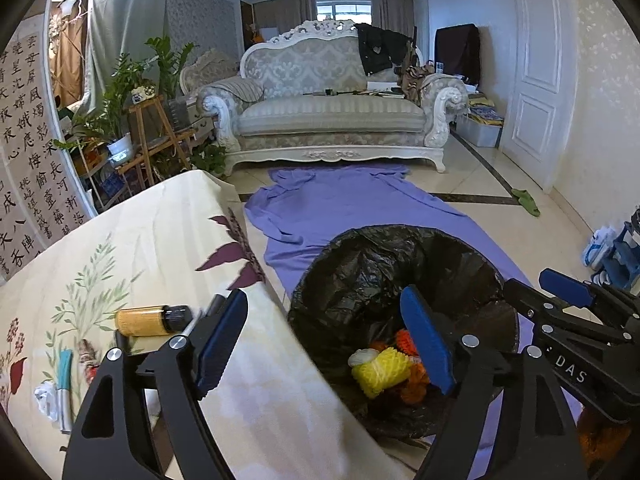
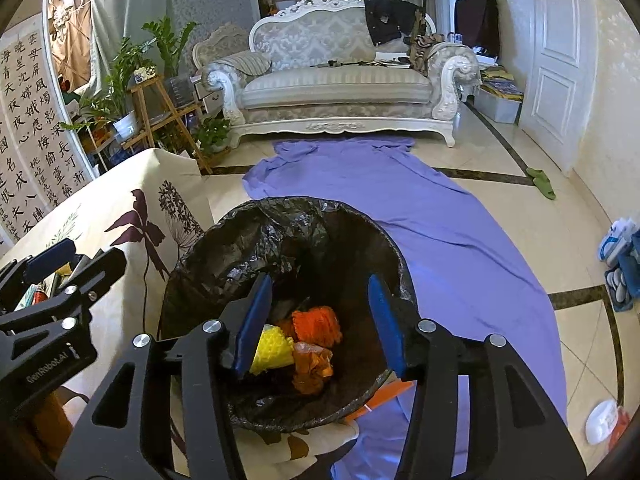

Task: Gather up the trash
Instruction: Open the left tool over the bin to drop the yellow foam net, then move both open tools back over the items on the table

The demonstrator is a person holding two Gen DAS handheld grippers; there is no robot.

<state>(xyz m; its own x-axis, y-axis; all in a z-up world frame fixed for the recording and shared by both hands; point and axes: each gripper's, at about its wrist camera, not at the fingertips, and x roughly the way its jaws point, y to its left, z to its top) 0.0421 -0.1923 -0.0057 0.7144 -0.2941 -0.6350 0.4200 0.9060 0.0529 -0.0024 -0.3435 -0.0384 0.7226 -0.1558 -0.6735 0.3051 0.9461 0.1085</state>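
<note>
A bin lined with a black bag (image 1: 384, 264) (image 2: 288, 232) stands on the floor beside the table. Inside lie yellow foam netting (image 1: 380, 372) (image 2: 272, 348), orange netting (image 2: 318, 324) and an orange wrapper (image 2: 312, 368). My left gripper (image 1: 324, 344) is open and empty, spanning the table edge and the bin. My right gripper (image 2: 320, 320) is open and empty above the bin; it also shows in the left wrist view (image 1: 568, 300). On the table (image 1: 168, 240) lie a yellow bottle with a black cap (image 1: 152, 320), a crumpled white scrap (image 1: 44, 396) and a teal-and-white tube (image 1: 64, 384).
The table has a floral cloth (image 2: 132, 216). A purple sheet (image 1: 344, 200) (image 2: 432, 216) lies on the tiled floor toward a white sofa (image 1: 332, 104). Plants on wooden stands (image 1: 152, 128) are at the left. A green slipper (image 2: 542, 184) and shoes (image 2: 618, 248) lie at the right.
</note>
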